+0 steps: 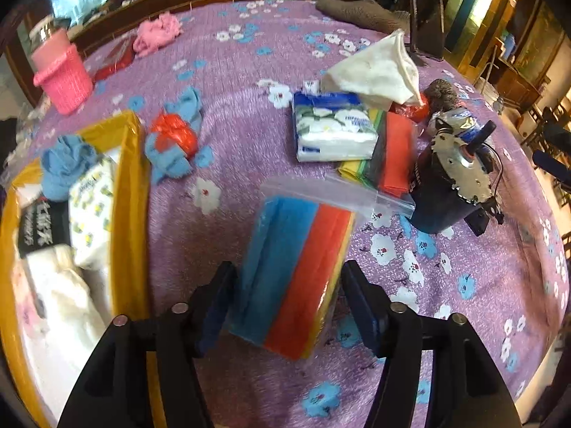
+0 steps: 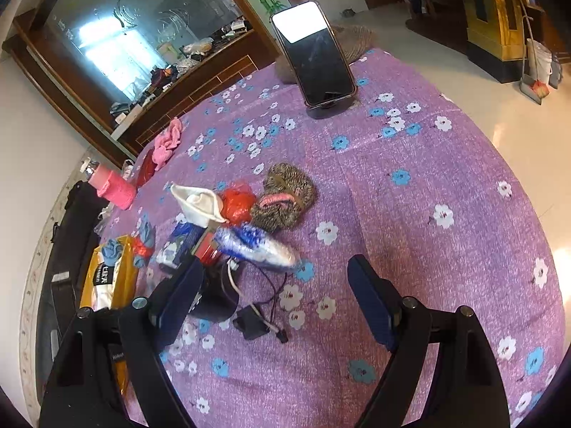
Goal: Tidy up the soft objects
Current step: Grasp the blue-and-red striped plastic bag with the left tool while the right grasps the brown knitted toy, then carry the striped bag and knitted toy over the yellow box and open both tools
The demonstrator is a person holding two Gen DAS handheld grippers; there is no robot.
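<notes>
Cluttered room with a mirror-backed wooden sideboard (image 2: 150,71) behind a table (image 1: 446,285) covered in purple cloth printed with blue and white flowers. Phone (image 2: 314,57) propped upright on a stand at the far end, a brown knitted item (image 1: 360,14) just behind it.

Left claw (image 1: 285,296) clamped on a bagged stack of sponges (image 1: 292,271), blue, red and yellow layers showing, zip-bag top (image 1: 339,192) sticking out beyond the fingers (image 1: 214,303); both pads pressed against the stack's sides, pack lifted over the cloth just right of the yellow bin (image 1: 132,192).

Inside the bin: a blue cloth (image 1: 66,166), a patterned tissue pack (image 1: 92,214), a black labelled pack (image 1: 41,226) and white soft items (image 1: 60,285).

Beside the bin on the cloth, a blue rag wrapped round an orange plastic bag (image 1: 175,139). Further out, a blue-and-white tissue pack (image 1: 332,128) lying on a second bag of coloured sponges (image 1: 389,153), a white cloth (image 1: 378,71) draped over its far edge. Speckled knitted hat (image 2: 285,196) near a red bag (image 2: 237,205). Pink basket (image 1: 66,78) holding a pink bottle at the far left edge, pink fluffy cloth (image 1: 157,32) beyond it.

Right claw (image 2: 274,299) spread wide, nothing between its pads, hovering over the cloth near a black cup-shaped device with wires (image 2: 221,296).
</notes>
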